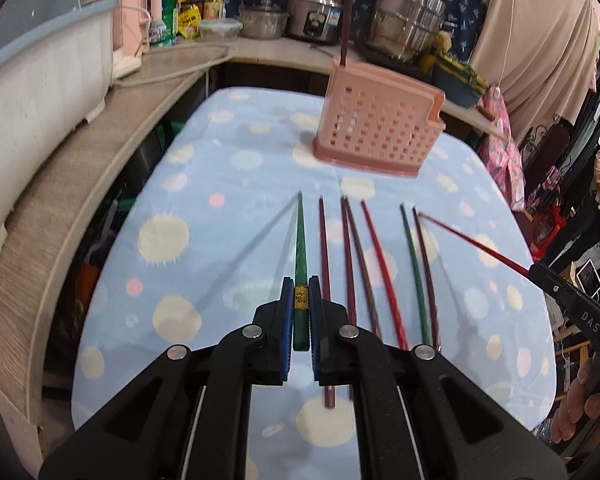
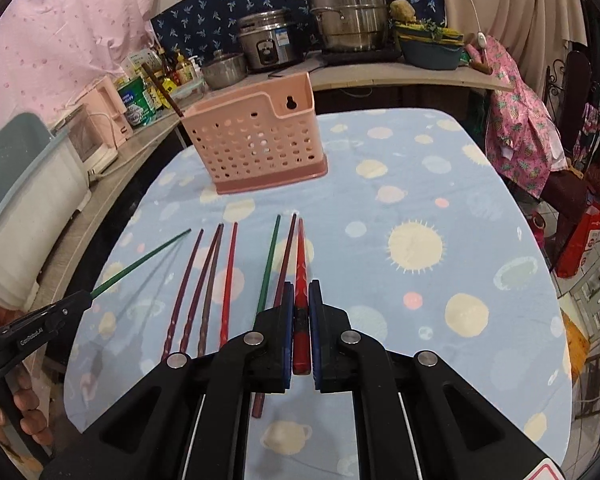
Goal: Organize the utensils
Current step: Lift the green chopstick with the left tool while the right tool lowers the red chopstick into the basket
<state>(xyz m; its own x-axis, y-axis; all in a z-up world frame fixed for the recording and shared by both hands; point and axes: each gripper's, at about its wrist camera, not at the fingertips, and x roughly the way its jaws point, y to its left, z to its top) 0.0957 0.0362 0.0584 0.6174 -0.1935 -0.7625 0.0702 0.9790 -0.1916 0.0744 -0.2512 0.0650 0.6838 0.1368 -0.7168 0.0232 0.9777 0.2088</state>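
Left gripper (image 1: 300, 312): jaws clamped on the green chopstick (image 1: 300, 256), pinched near its thick end at the gold band; the thin tip points away toward the holder.
Right gripper (image 2: 300, 320): jaws clamped on the red chopstick (image 2: 301, 264), held near its thick end, tip forward.
Pink holder (image 1: 376, 128): stands upright at the far side of the table (image 1: 480, 344), well apart from both held sticks; one dark chopstick (image 1: 345, 28) already stands in its far left corner.
Remaining chopsticks (image 1: 364, 264): six lie side by side on the near half of the cloth, tips pointing far, between the two grippers.
Step in hand: judged to be carrying both sticks to the holder. Tilt each tip downward over the open top, keep the two sticks from crossing, and release only once a tip is inside the wall.
Materials: sticks are slender, tapered, glossy lacquer, some with twisted grips, likely to pivot in a narrow pinch. Holder is rigid perforated plastic on a solid base, light enough to tip if knocked. Cloth is soft, fleecy, dotted blue.
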